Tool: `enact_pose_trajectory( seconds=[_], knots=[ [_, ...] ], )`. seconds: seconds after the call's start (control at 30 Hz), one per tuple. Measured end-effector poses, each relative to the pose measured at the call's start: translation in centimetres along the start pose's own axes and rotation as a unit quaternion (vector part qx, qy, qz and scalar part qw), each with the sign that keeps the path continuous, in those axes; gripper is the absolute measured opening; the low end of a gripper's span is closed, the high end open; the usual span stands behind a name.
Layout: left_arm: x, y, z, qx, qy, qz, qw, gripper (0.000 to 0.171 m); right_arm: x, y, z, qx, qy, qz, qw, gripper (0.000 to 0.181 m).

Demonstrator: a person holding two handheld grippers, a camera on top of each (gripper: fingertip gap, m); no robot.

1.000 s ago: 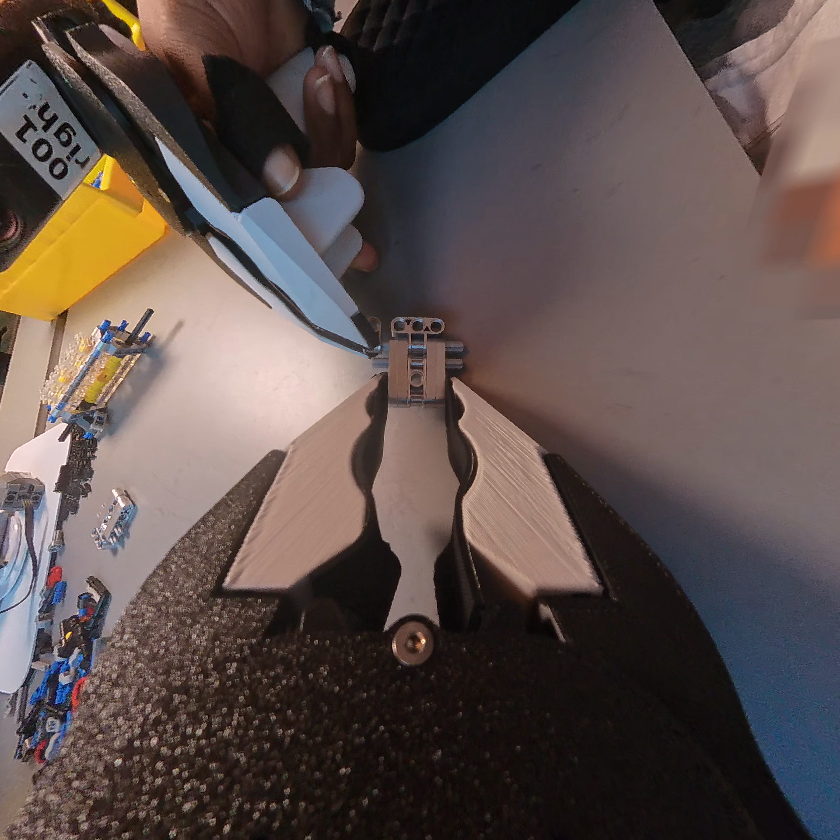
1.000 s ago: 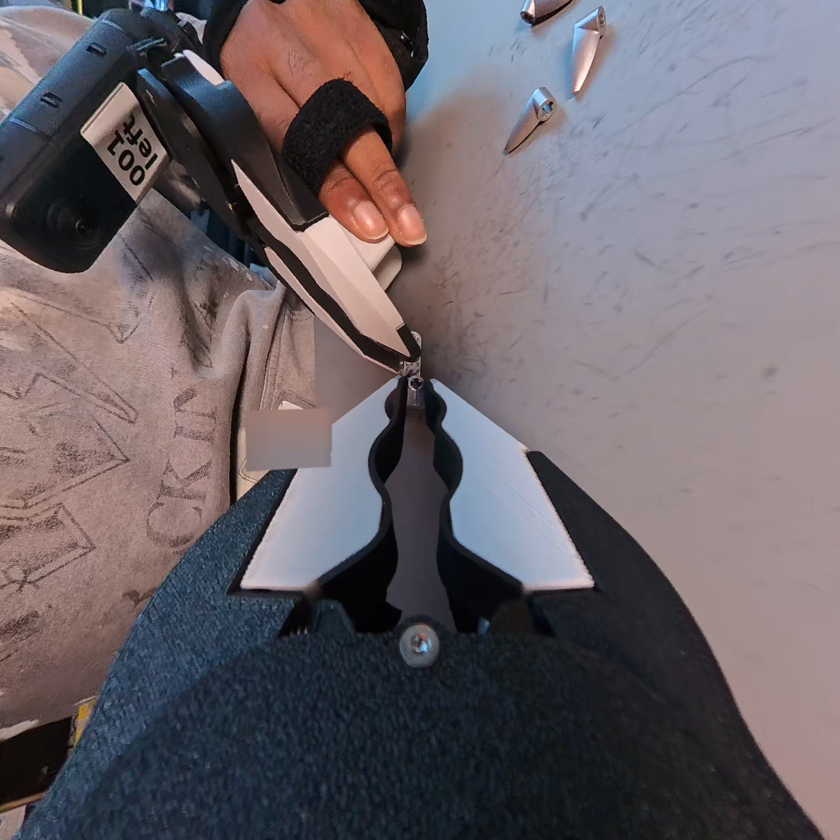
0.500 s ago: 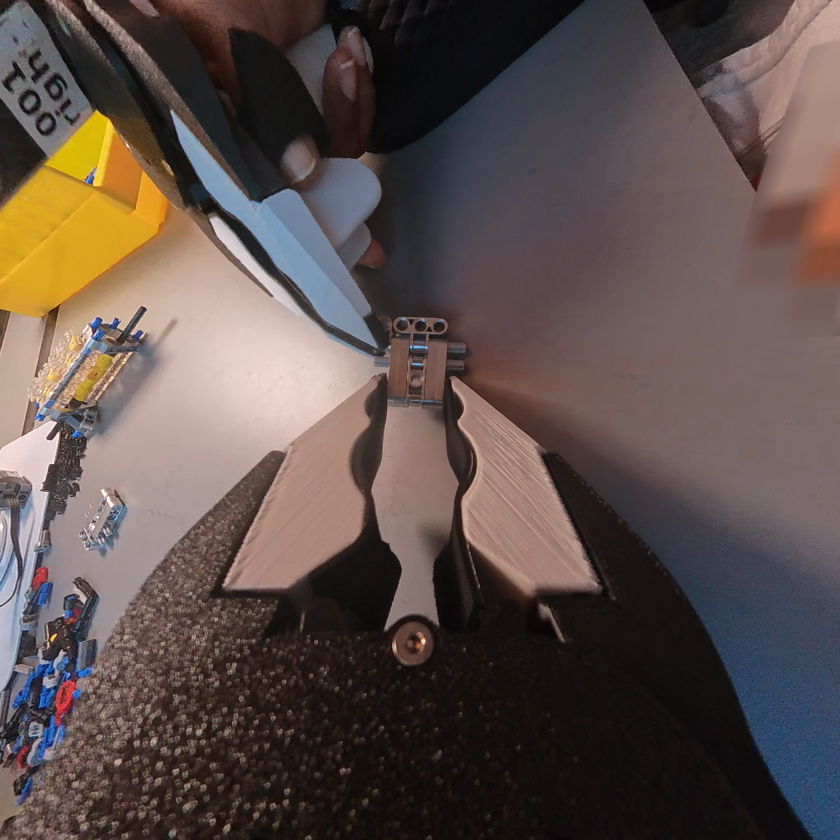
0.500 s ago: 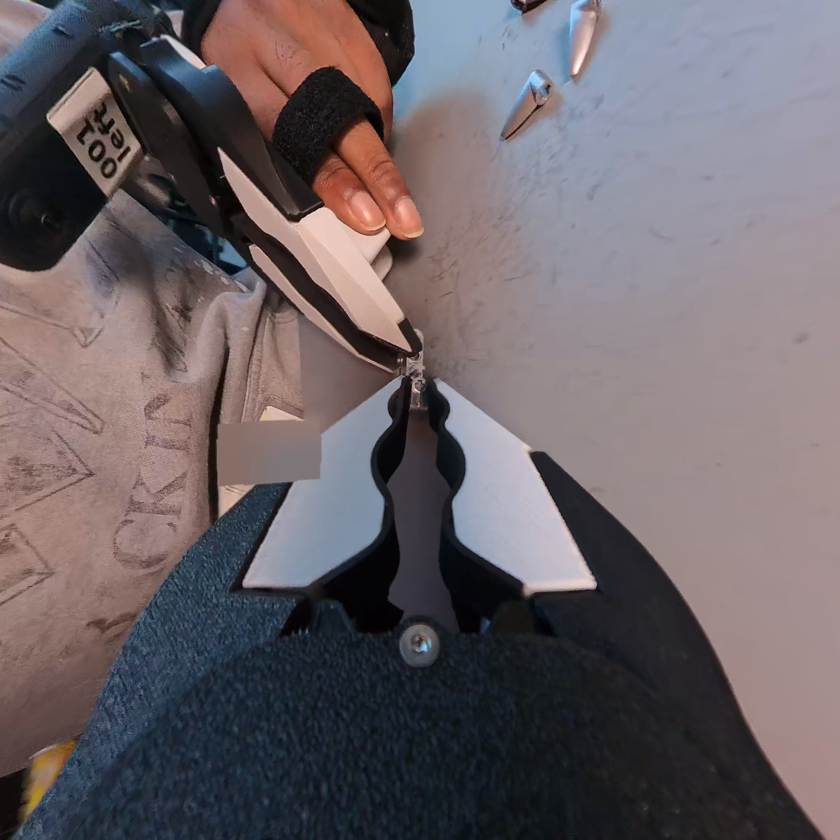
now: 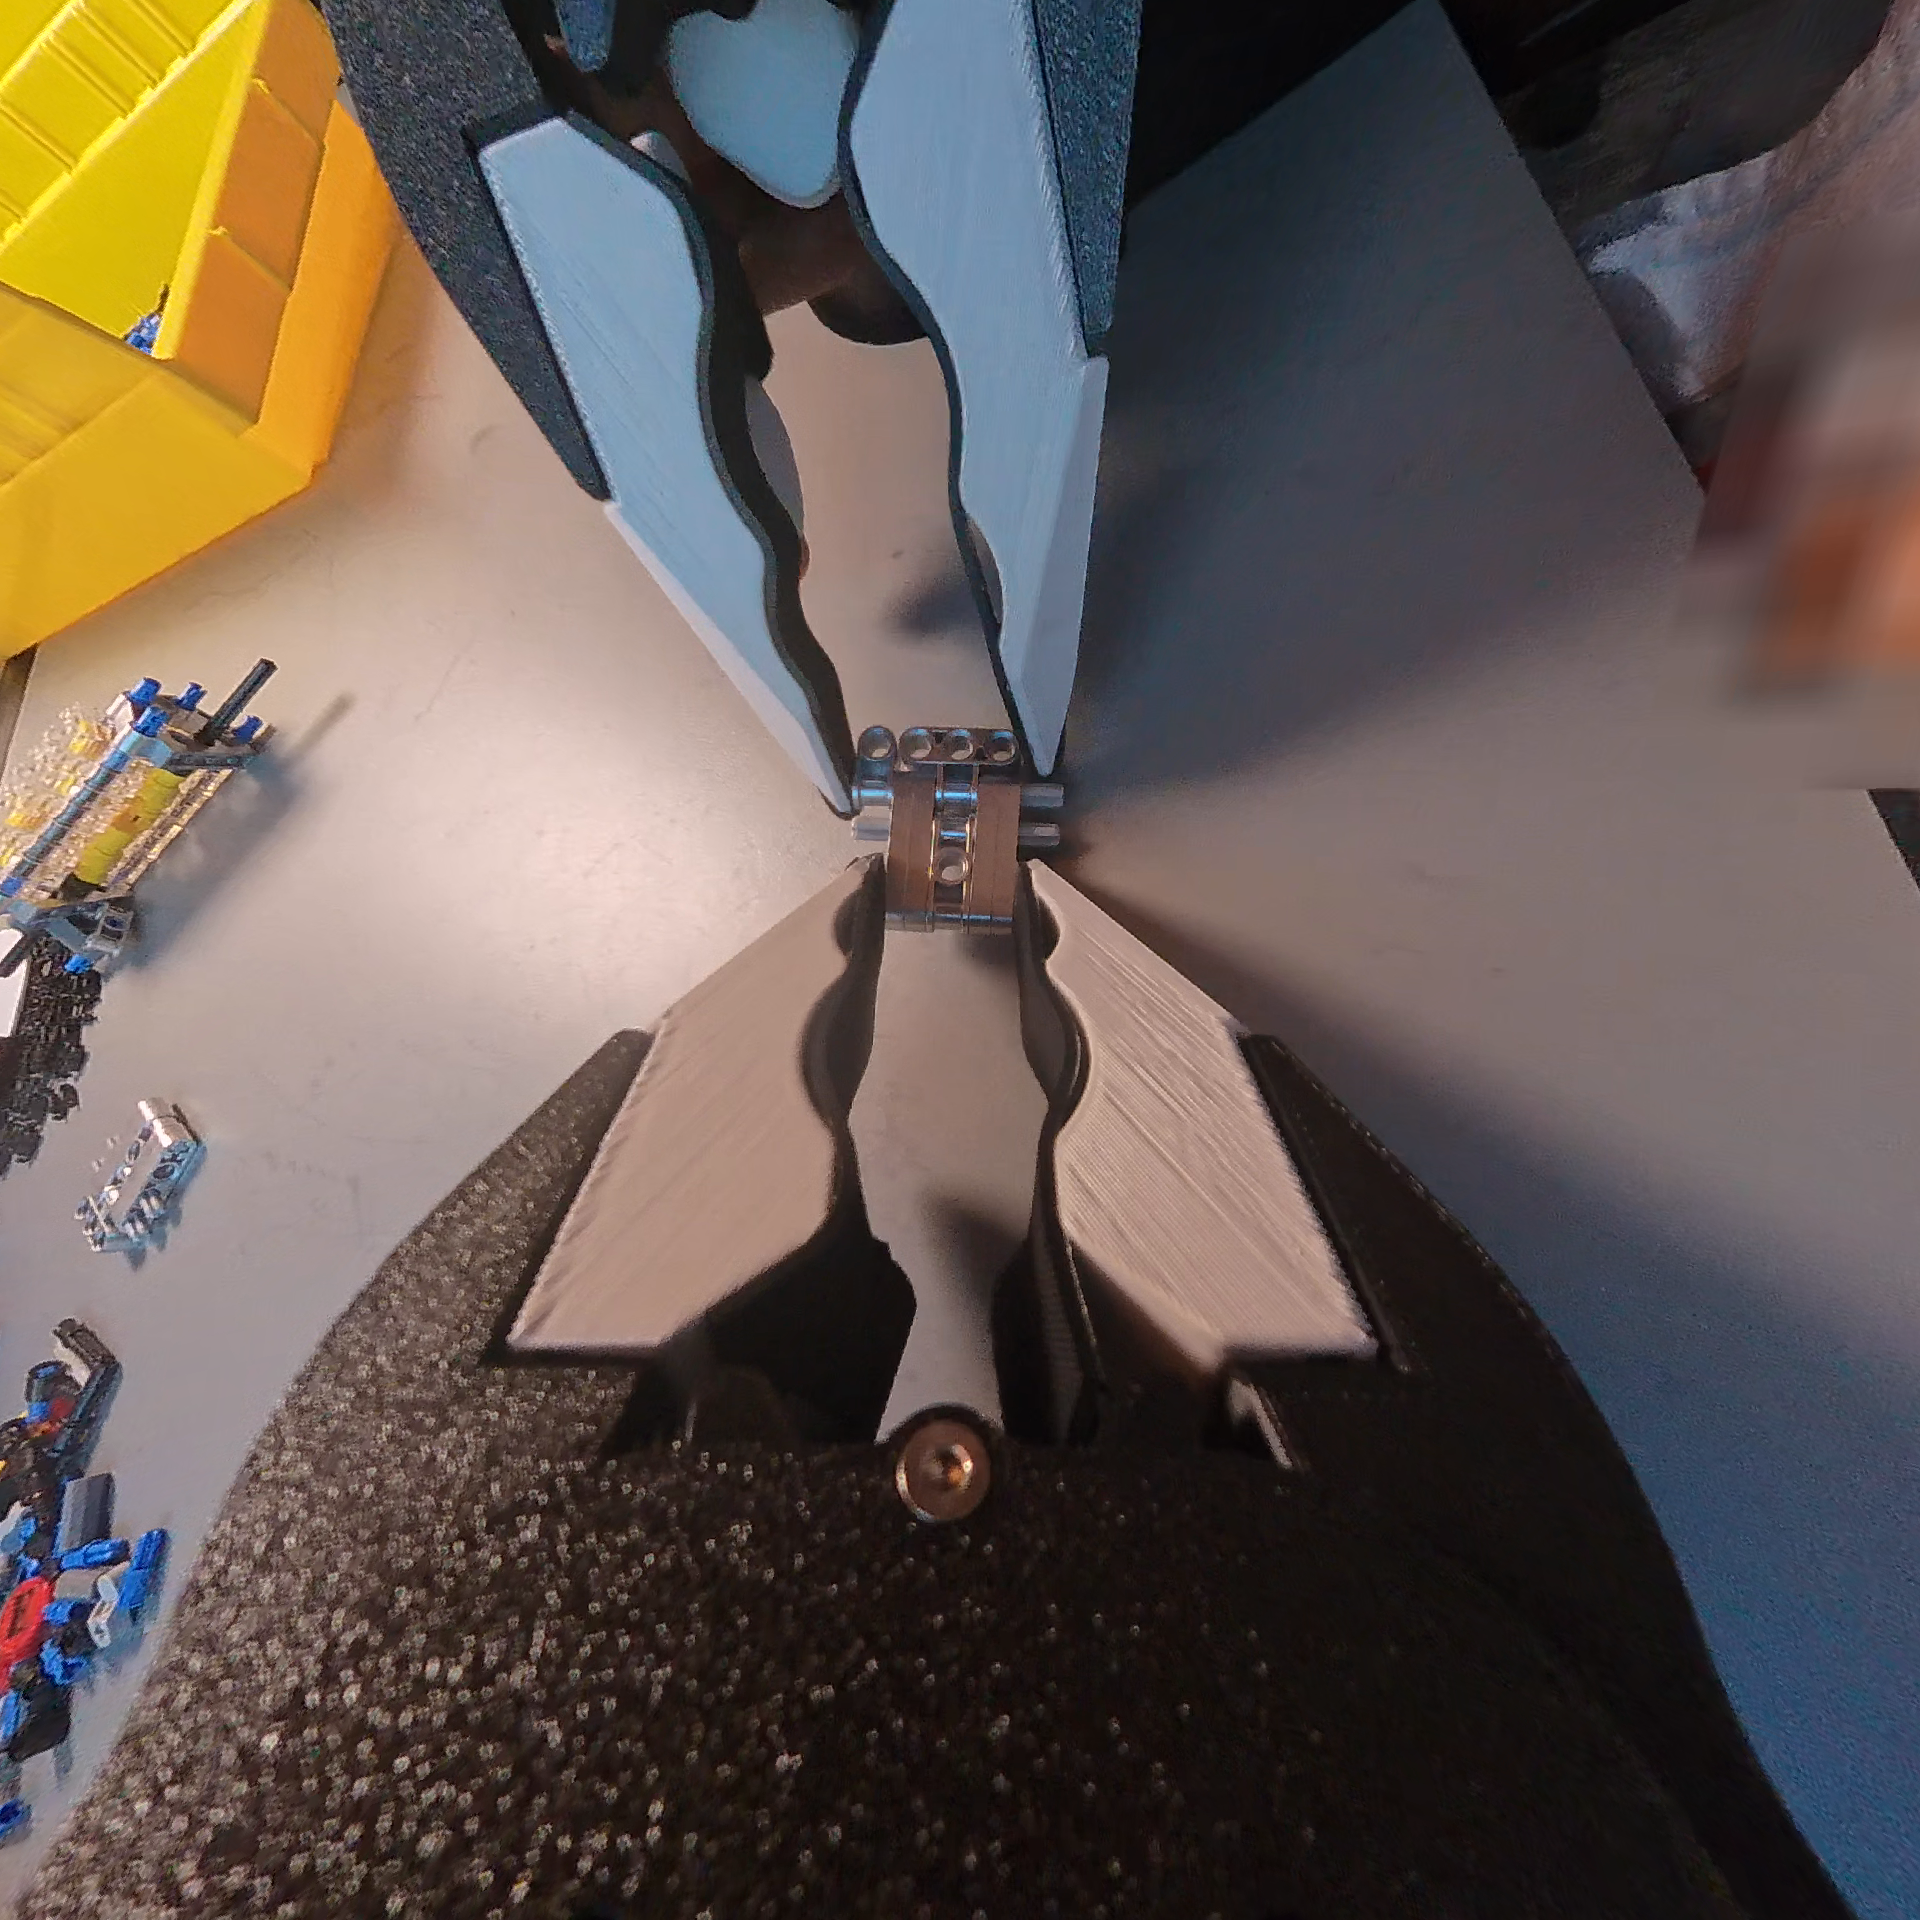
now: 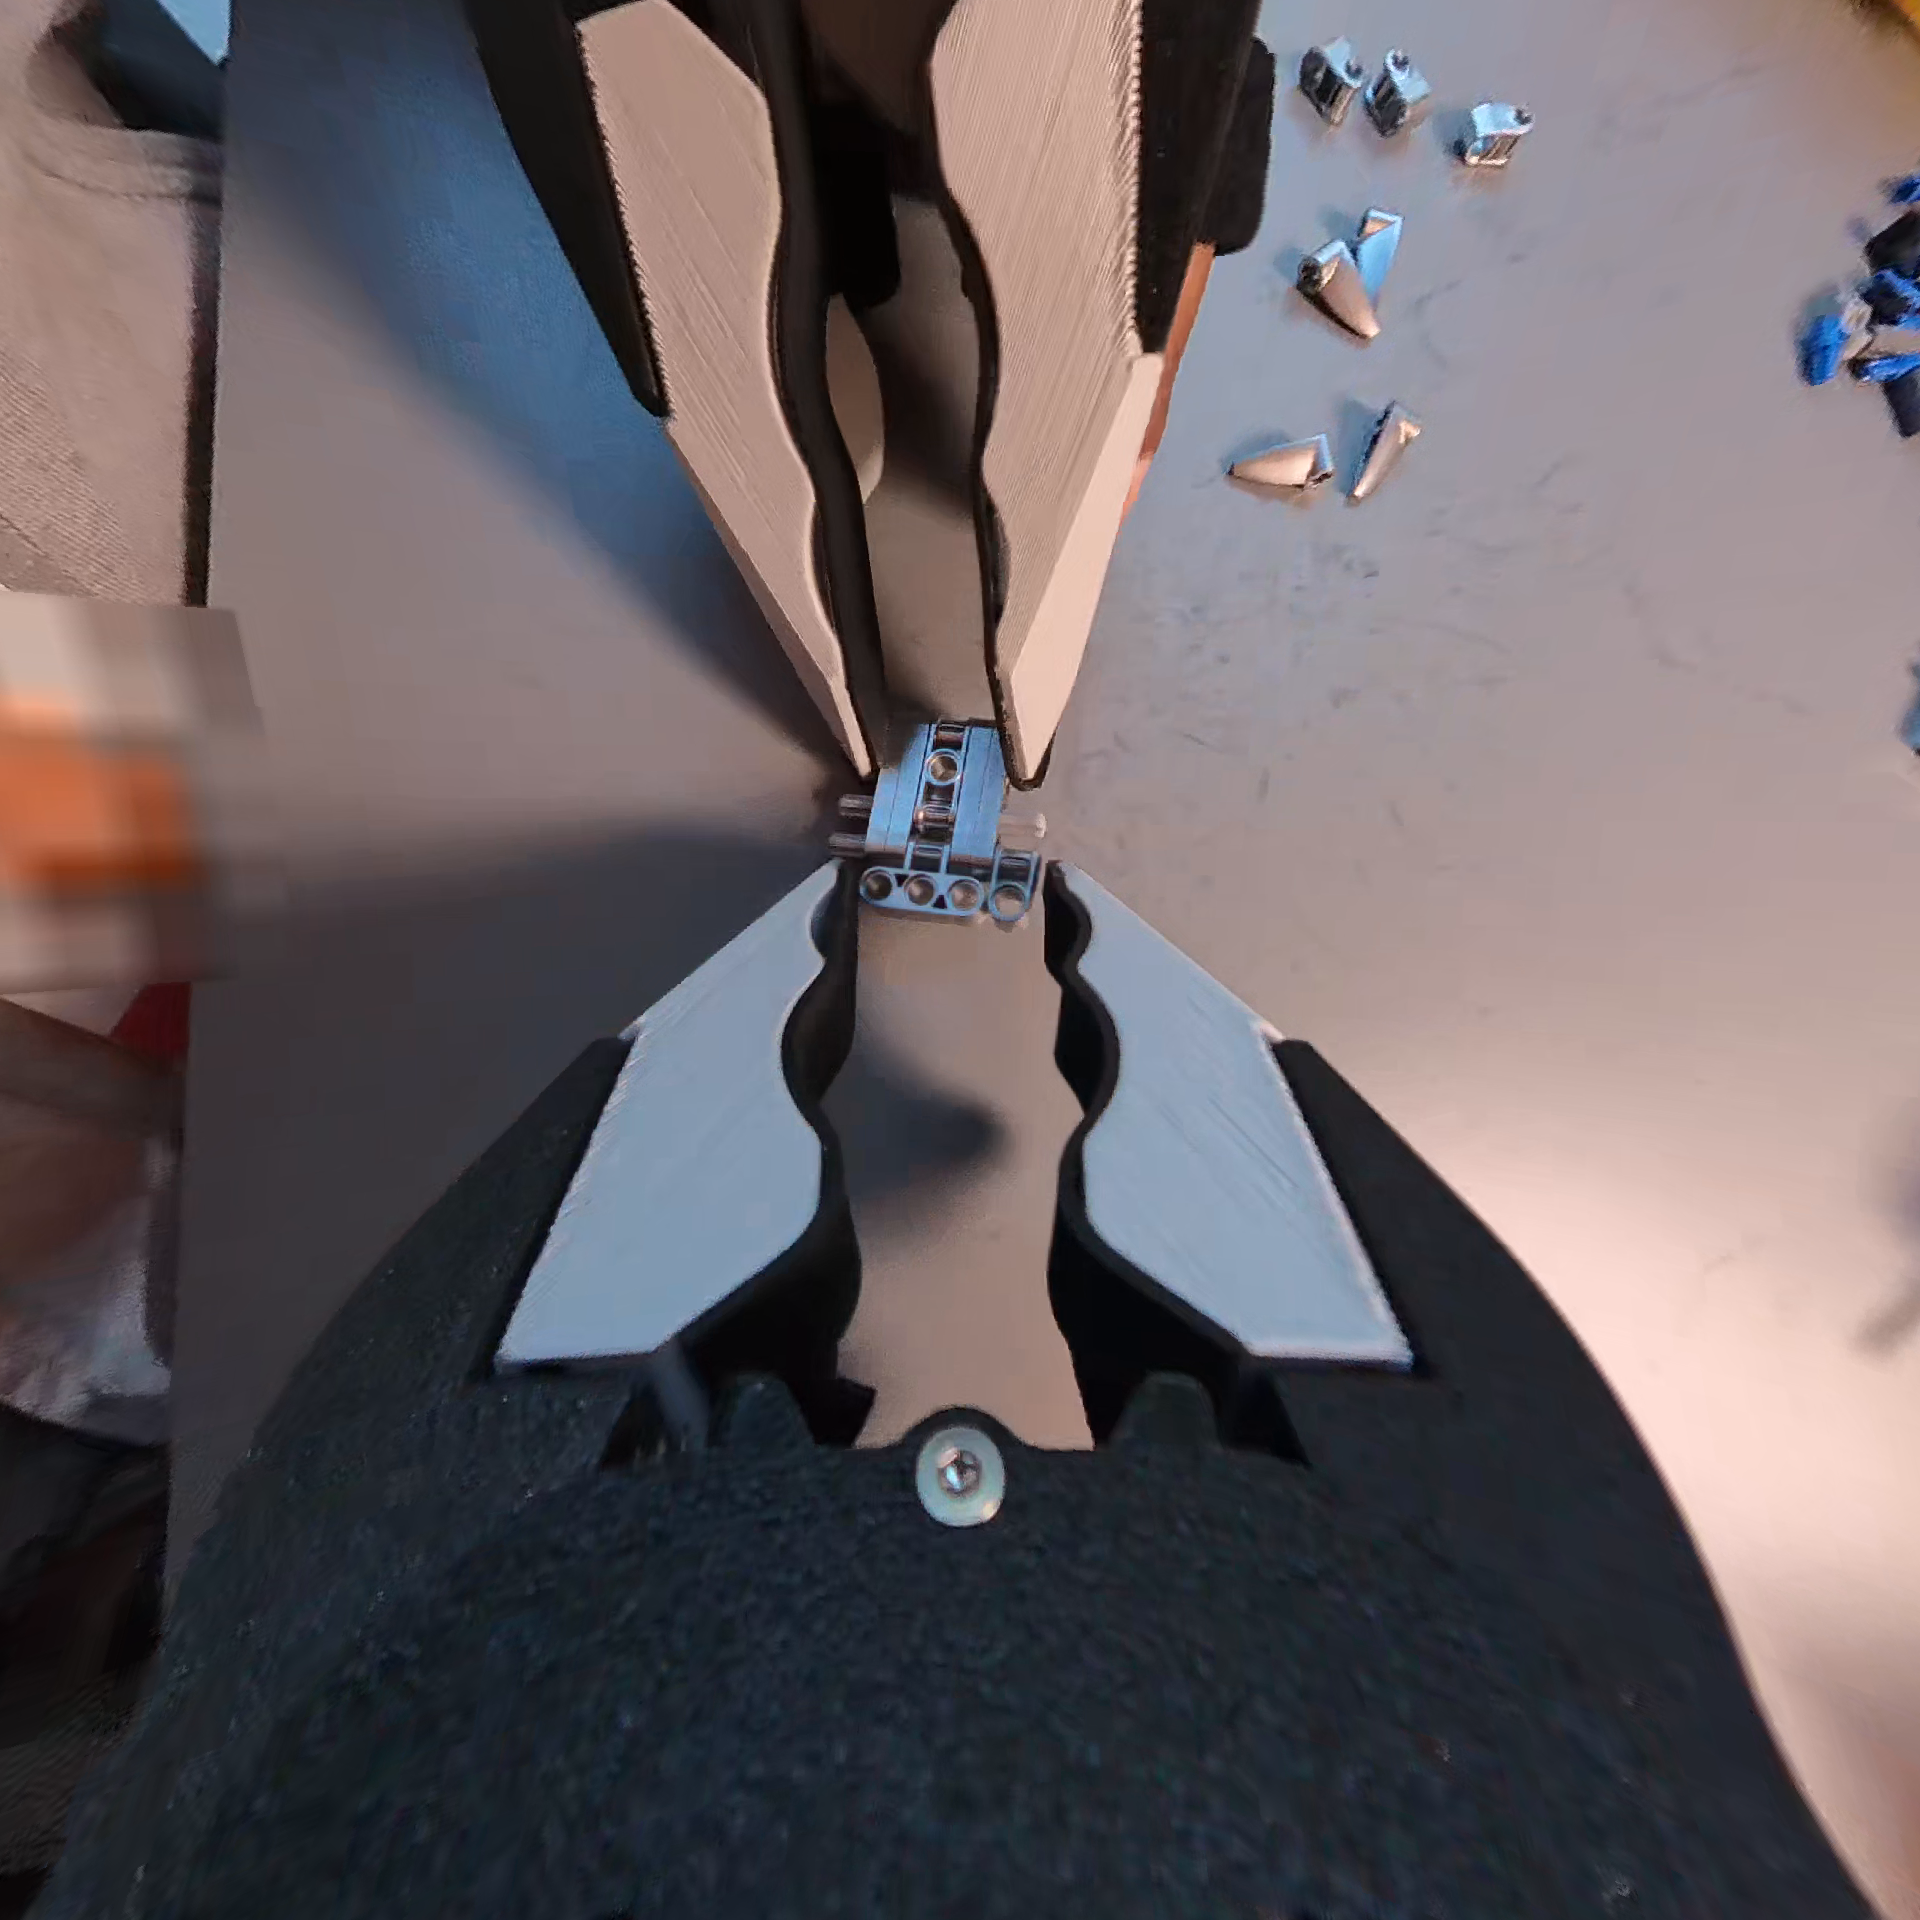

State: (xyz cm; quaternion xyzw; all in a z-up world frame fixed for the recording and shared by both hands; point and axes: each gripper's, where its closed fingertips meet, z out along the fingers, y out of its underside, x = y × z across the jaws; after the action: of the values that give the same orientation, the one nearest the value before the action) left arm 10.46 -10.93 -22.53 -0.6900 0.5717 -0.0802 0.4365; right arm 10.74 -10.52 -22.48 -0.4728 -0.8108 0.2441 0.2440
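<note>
My left gripper [image 5: 948, 873] is shut on a small grey assembly of holed building beams and pins [image 5: 948, 847], held just above the grey table [image 5: 1351, 935]. Its pads press both sides of the stacked beams. My right gripper [image 6: 943, 883] faces it head-on and is open. Its fingertips [image 6: 1060, 883] straddle the short four-hole beam [image 6: 951, 891] at the assembly's far end, with a gap showing on the right side. The left wrist view shows the right gripper [image 5: 940, 779] coming in from the top. The right wrist view shows the left gripper [image 6: 945, 771] gripping the assembly [image 6: 940, 795].
A yellow bin [image 5: 156, 312] stands at the far left, with a blue, yellow and clear part-built model [image 5: 125, 790], a small grey piece [image 5: 140, 1174] and a pile of blue, black and red parts [image 5: 62, 1558] below it. Silver cone-shaped pieces [image 6: 1340, 270] and blue parts [image 6: 1870, 312] lie at the right. The grippers are tip to tip, or close to it. Left tips and right tips are each some 25 centimetres from the small grey piece [image 5: 140, 1174].
My right gripper was shut with its tip at the assembly's side, coming in at an angle. It has opened and swung round to face the left gripper. The left grasp is unchanged.
</note>
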Motion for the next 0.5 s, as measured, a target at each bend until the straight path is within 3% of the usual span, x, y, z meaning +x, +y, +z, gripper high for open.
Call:
enact_pose_trajectory(
  seconds=[0.27, 0.5],
  knots=[
    [-0.15, 0.20, -0.13, -0.002, -0.006, 0.006, 1.000, 0.023, -0.10, 0.11, 0.13, -0.007, -0.003, -0.020, 1.000, 0.032],
    [-0.48, 0.14, -0.39, -0.003, -0.054, 0.092, 0.994, 0.023, 0.13, -0.24, -0.39, 0.022, 0.018, 0.002, 1.000, 0.039]
  ],
)
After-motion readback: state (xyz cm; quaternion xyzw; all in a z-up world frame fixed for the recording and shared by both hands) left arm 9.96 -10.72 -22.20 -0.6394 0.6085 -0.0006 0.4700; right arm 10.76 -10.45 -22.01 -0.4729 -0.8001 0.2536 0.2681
